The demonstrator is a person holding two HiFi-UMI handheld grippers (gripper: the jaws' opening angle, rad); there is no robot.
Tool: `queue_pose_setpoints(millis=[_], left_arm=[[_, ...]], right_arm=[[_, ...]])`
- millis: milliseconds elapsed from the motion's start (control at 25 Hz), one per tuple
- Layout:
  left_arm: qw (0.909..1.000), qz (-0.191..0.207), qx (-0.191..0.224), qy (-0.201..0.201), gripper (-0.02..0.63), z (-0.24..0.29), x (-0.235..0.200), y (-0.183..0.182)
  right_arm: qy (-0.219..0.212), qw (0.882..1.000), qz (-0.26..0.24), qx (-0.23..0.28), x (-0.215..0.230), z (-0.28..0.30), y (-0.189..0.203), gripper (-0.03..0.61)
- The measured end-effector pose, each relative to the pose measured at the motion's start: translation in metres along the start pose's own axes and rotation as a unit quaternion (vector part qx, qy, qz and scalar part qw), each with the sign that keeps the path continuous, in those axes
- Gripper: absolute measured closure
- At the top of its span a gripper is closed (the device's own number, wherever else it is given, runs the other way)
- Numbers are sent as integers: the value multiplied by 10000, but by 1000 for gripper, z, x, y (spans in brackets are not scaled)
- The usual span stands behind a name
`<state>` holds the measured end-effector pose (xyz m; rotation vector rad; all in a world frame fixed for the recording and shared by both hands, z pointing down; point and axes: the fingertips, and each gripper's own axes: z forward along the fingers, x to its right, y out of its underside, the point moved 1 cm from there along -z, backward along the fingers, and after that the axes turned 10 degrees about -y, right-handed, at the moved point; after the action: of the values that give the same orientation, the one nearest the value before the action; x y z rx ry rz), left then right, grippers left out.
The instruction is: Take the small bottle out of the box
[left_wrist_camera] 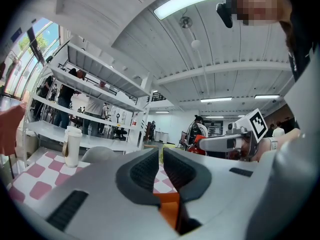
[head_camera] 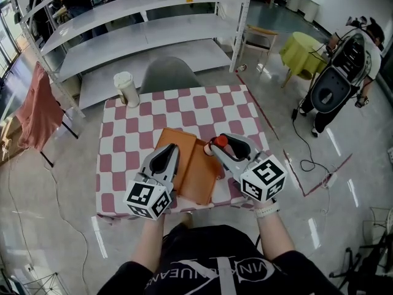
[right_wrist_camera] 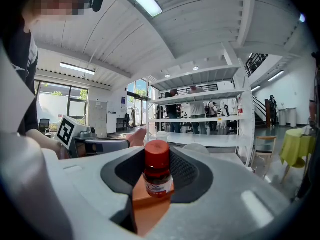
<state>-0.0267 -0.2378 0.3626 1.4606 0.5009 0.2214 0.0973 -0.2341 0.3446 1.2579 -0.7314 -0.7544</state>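
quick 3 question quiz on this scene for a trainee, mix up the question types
1. True or false: the right gripper is empty.
2. The bottle has a cap that is: A blue, B red, C white.
3. What does the left gripper pinch?

Key: 1 false, its jaws are closed on the bottle. 2 B. 3 the edge of the box.
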Motion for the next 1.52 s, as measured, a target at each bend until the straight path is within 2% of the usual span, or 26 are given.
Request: queue_pose_setpoints(millis=[640,1520], left_arm=[[9999,5,-54,138,583,8,4,7],[9998,-67,-187,66,581,1,3,18]], right_arm=[[140,9998,68,-112,6,-3,10,431],[88,9997,80,-195,1,-4,20,431]])
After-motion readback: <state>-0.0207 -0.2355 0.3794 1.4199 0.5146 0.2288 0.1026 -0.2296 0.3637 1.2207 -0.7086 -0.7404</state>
